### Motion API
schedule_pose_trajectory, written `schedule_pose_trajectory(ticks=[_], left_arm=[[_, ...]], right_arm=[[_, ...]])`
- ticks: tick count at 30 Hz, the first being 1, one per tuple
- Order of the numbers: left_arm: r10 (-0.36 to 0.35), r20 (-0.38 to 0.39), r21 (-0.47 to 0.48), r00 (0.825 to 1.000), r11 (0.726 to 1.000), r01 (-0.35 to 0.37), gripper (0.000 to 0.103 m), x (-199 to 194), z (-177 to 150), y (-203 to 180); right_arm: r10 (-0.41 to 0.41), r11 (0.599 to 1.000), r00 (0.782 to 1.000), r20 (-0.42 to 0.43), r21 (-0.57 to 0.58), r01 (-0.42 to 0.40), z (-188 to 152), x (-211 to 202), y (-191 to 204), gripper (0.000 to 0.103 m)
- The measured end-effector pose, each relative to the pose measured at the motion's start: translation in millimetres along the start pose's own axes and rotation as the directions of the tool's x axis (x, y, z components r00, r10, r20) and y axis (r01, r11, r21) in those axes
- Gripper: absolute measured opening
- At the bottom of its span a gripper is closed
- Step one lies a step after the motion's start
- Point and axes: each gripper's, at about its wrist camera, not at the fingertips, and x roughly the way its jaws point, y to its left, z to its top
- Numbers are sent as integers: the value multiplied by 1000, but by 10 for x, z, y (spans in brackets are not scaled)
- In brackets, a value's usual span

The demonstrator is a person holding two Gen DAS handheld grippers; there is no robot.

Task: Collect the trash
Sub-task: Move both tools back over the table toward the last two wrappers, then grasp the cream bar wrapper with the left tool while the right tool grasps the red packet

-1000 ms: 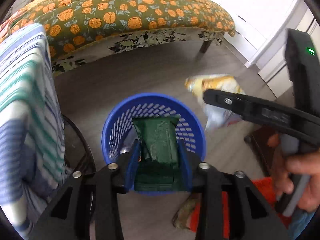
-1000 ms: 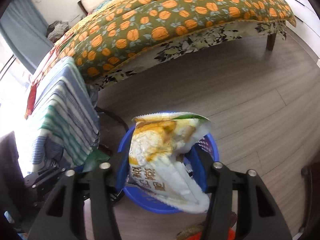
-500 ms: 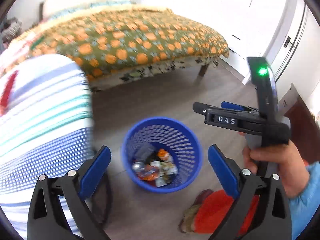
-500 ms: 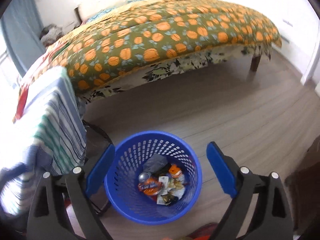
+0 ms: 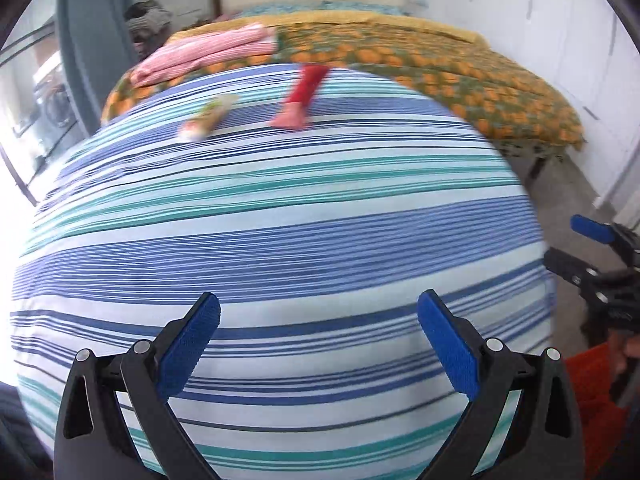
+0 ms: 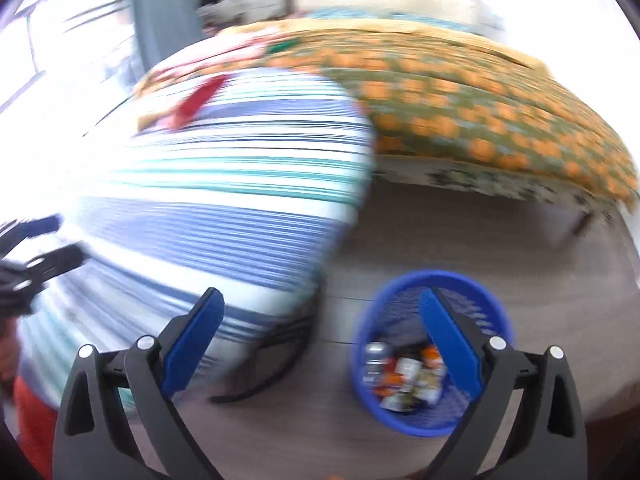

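My left gripper [image 5: 318, 322] is open and empty above a table covered with a blue and teal striped cloth [image 5: 280, 220]. At the cloth's far side lie a red wrapper [image 5: 302, 94] and a pale rolled wrapper [image 5: 208, 118]. My right gripper [image 6: 320, 316] is open and empty over the floor beside the table. The blue mesh bin [image 6: 484, 412] stands on the floor behind its right finger, with several wrappers and a can inside. The red wrapper also shows blurred in the right wrist view [image 6: 196, 100].
A bed with an orange-flowered green cover [image 5: 460, 68] stands behind the table. Pink striped cloth [image 5: 200, 50] lies on it. The right gripper shows at the left wrist view's right edge [image 5: 600, 264]. An orange thing [image 5: 592, 400] lies low on the right. Grey wood floor [image 6: 460, 232].
Both grippers have dropped their wrappers into the bin and opened. Both have swung left and up from the bin toward the striped table; the right wrist view is motion-blurred.
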Motion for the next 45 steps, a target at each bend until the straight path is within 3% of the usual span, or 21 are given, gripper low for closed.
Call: schedule_pose_trajectory(ticks=[7, 10, 14, 20, 29, 32, 35, 36, 40, 45], left_arm=[[74, -55, -59, 996, 995, -77, 98, 162, 75, 783], [36, -67, -96, 997, 995, -42, 98, 251, 92, 981], [38, -61, -84, 997, 996, -43, 98, 252, 96, 976], [-5, -65, -47, 998, 999, 2, 98, 345, 221, 1069], [-58, -12, -60, 998, 997, 57, 98, 902, 1152, 1303], [-25, -26, -23, 999, 999, 25, 97, 1155, 1438, 1206], [3, -49, -19, 999, 1000, -4, 80, 1332, 1574, 1170], [8, -46, -21, 999, 1000, -9, 79, 1348, 1586, 1174], [28, -27, -63, 999, 998, -30, 28, 1300, 1612, 1223], [55, -11, -120, 998, 991, -56, 23, 953, 1361, 1397]], right_arm=[[63, 988, 995, -76, -139, -73, 560, 385, 1024, 95], [64, 988, 992, -111, -131, -79, 749, 622, 1202, 95], [34, 991, 993, -113, -127, -49, 880, 903, 1326, 95], [52, 992, 995, -85, -107, -61, 902, 948, 1292, 97], [45, 992, 995, -88, -115, -55, 910, 970, 1301, 98], [46, 992, 995, -88, -114, -56, 909, 972, 1300, 98], [48, 992, 995, -88, -114, -58, 902, 966, 1298, 98], [48, 992, 995, -88, -114, -58, 903, 967, 1296, 98], [48, 992, 995, -88, -114, -58, 905, 968, 1295, 98], [48, 992, 995, -88, -114, -58, 905, 968, 1296, 98]])
